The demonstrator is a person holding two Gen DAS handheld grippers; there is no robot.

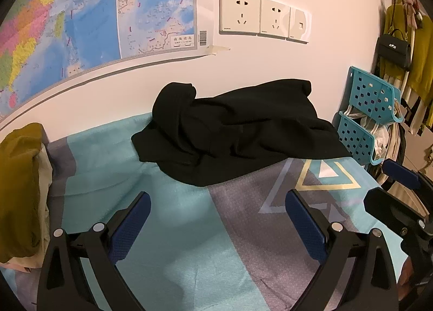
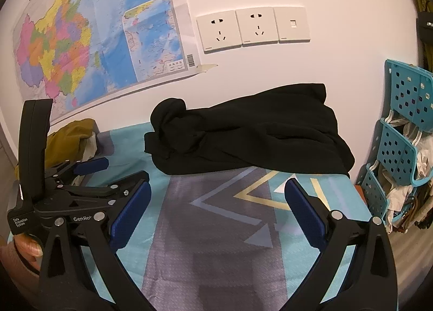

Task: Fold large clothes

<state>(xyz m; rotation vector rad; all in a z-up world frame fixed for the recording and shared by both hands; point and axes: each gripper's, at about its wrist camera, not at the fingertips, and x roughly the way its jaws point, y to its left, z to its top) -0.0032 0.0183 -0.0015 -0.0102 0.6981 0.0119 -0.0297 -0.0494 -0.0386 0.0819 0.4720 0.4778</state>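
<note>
Black garment [image 1: 232, 132] is lying crumpled against the wall on the patterned bed cover [image 1: 167, 229], nothing folded yet. My left gripper [image 1: 217, 219] and right gripper [image 2: 217, 208] are hovering short of it, fingers spread, gripping nothing.

My blue-padded black left gripper [image 1: 217, 204] and right gripper [image 2: 217, 197] face a black garment [image 1: 232, 132] on teal-and-grey triangle-patterned bedding [image 1: 173, 229].

Black garment [image 2: 243, 137] heaped on the patterned bed [image 2: 216, 229]
The right claw [image 2: 216, 213] is held wide open over the sheet (nothing gripped); the left claw [image 2: 119, 172] is seen alongside, also spread.
</note>
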